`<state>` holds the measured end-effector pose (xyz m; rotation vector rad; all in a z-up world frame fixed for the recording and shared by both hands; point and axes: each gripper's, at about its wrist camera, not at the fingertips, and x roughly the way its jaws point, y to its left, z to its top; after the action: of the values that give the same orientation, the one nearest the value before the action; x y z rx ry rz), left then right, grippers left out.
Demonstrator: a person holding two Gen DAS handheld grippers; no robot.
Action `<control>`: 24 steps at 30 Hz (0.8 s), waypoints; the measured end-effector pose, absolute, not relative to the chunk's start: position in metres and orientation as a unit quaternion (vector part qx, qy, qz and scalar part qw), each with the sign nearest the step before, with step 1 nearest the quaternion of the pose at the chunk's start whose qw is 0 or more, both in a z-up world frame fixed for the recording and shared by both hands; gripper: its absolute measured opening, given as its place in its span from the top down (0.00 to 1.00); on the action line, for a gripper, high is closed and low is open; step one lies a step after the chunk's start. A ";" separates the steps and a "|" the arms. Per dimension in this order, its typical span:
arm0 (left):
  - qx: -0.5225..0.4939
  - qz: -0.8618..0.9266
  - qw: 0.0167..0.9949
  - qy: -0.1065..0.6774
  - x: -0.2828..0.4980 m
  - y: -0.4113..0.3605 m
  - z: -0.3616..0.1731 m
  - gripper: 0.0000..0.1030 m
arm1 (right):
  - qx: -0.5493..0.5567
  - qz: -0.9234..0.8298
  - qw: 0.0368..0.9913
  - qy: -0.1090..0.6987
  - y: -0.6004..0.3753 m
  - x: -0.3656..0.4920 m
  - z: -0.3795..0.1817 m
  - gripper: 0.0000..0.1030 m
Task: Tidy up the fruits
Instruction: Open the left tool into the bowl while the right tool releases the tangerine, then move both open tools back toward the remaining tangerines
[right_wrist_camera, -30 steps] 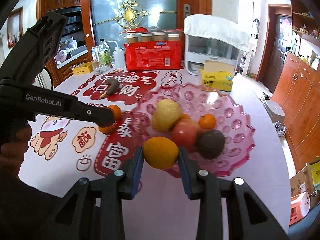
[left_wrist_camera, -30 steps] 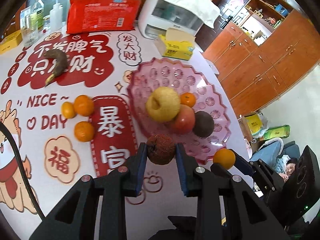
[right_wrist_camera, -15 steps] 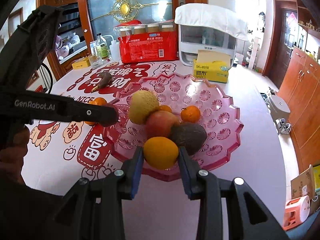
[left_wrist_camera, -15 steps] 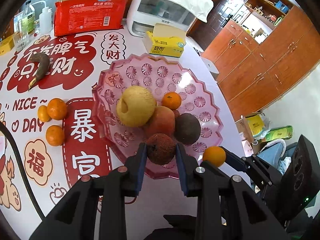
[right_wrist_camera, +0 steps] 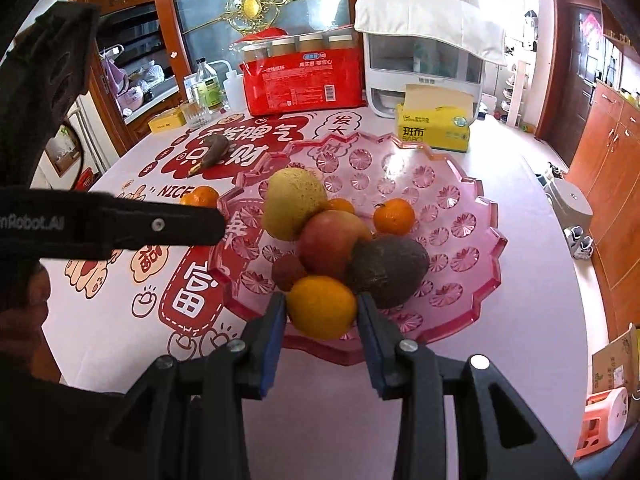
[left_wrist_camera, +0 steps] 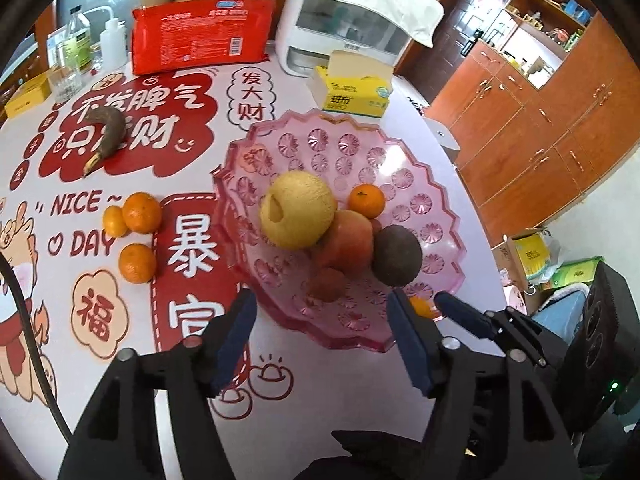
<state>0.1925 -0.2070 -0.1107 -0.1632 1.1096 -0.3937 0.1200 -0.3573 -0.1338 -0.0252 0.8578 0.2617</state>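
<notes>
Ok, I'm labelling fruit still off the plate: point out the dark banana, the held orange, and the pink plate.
dark banana (left_wrist_camera: 107, 128), left wrist view, mid-body.
held orange (right_wrist_camera: 321, 306), right wrist view, front face.
pink plate (right_wrist_camera: 486, 256), right wrist view, right rim.

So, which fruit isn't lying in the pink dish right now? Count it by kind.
tangerines on the tablecloth: 3
blackened banana on the tablecloth: 1
orange held in the right claw: 1
Total: 5

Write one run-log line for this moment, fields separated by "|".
left gripper: open above pink bowl | lychee: in bowl | right gripper: shut on orange | three tangerines, banana: on table
</notes>
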 end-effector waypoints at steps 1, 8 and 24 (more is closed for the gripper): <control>-0.077 -0.182 0.828 0.524 0.191 -0.204 -0.111 0.34 | -0.011 0.126 0.902 0.413 -0.357 0.119 -0.133 0.58; -0.080 -0.157 0.829 0.531 0.183 -0.186 -0.113 0.26 | -0.012 0.149 0.901 0.407 -0.344 0.116 -0.131 0.55; -0.091 -0.102 0.825 0.548 0.179 -0.104 -0.119 0.19 | -0.017 0.203 0.885 0.418 -0.275 0.118 -0.132 0.55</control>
<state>0.1794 -0.1037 -0.1194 -0.1939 1.1657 -0.2164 0.1182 -0.2754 -0.1322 -0.0349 0.8704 0.4218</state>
